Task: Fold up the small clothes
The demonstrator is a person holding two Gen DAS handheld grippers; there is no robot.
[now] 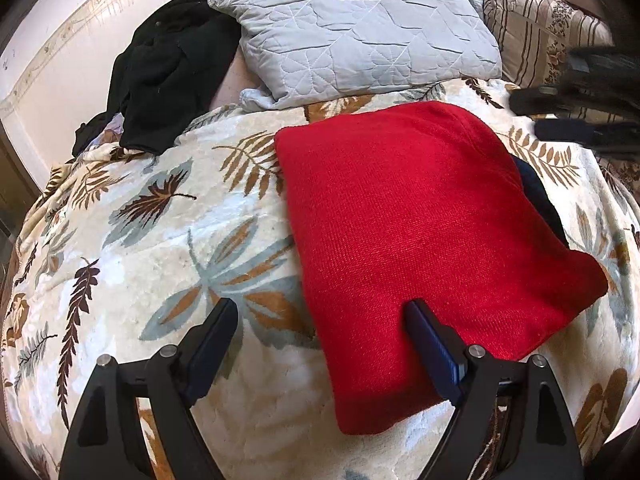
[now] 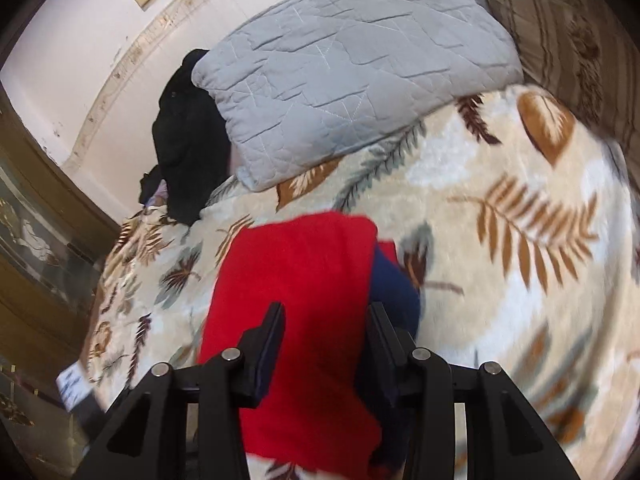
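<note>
Red garment (image 1: 420,240) seen folded into compact rectangle on leaf-print blanket (image 1: 180,240); navy layer beneath. Left gripper (image 1: 320,312) spread, empty; right gripper (image 2: 326,316) spread, empty. Black clothes (image 1: 168,64) judged unfolded.

You have one red knit garment (image 1: 420,248) folded on the bed, with one navy piece (image 1: 538,196) showing under its edge. One grey quilted pillow (image 1: 360,28) and one striped floral cushion (image 1: 540,28) sit at the head, beside one heap of black clothing (image 1: 168,68). One leaf-print blanket (image 1: 160,248) covers the bed, and you hold two grippers.
</note>
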